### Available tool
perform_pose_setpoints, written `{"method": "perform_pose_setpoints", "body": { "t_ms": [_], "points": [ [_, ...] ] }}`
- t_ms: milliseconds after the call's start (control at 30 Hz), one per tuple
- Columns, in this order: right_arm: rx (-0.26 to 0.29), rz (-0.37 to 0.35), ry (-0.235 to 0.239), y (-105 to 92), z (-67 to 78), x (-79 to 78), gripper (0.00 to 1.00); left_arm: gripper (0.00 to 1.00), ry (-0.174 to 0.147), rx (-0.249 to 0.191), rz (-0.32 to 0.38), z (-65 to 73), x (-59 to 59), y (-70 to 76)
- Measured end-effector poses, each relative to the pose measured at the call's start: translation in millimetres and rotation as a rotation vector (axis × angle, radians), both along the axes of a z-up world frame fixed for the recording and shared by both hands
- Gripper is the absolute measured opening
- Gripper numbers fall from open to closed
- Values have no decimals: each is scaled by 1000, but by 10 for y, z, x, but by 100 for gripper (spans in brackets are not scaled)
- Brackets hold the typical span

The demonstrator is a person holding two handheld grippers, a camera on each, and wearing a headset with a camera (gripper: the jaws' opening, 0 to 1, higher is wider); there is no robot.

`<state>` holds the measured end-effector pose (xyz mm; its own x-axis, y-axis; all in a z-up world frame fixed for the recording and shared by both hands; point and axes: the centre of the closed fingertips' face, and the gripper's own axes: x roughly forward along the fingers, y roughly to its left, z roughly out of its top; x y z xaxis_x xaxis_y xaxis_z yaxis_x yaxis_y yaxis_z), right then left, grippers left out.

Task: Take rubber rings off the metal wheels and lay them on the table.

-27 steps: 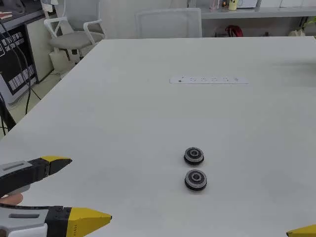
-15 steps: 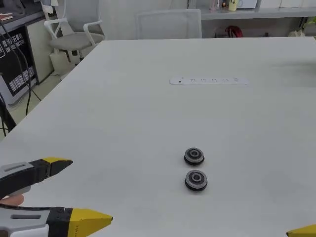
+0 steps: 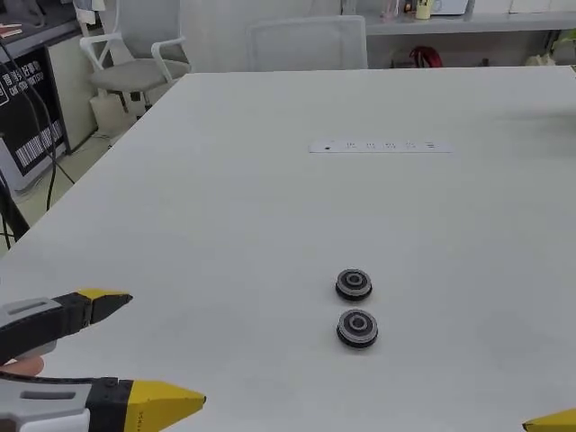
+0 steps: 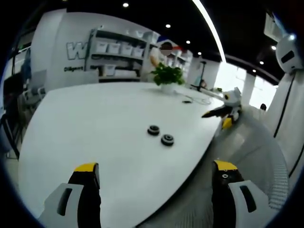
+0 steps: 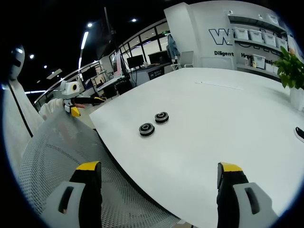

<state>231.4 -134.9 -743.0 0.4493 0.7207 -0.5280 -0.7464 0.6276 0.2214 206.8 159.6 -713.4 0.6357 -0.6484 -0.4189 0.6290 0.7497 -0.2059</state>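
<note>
On the counter [image 3: 225, 198], near wheel [image 3: 357, 328] and far wheel [image 3: 354, 283] sit just beside each other, rubber rings [image 3: 342, 336] still on. Your left gripper [image 3: 162, 346] and right gripper [image 5: 159, 172] hang well short, jaws spread, holding nothing. You're at the approach step; next, pin one wheel and peel its ring.

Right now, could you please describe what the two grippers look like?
The left gripper and right gripper match: each jaw has a pointed yellow tip, a black middle section and a light grey base with a dark slot.
</note>
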Motion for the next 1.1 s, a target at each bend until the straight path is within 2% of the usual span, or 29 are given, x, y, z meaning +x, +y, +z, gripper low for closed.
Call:
{"method": "perform_pose_setpoints", "body": {
  "t_ms": [633, 1100],
  "points": [
    [5, 10, -3, 8, 20, -4, 98, 100, -2, 3, -14, 21, -16, -18],
    [11, 12, -8, 9, 51, 28, 97, 100, -15, 10, -24, 80, 14, -38]
  ]
}}
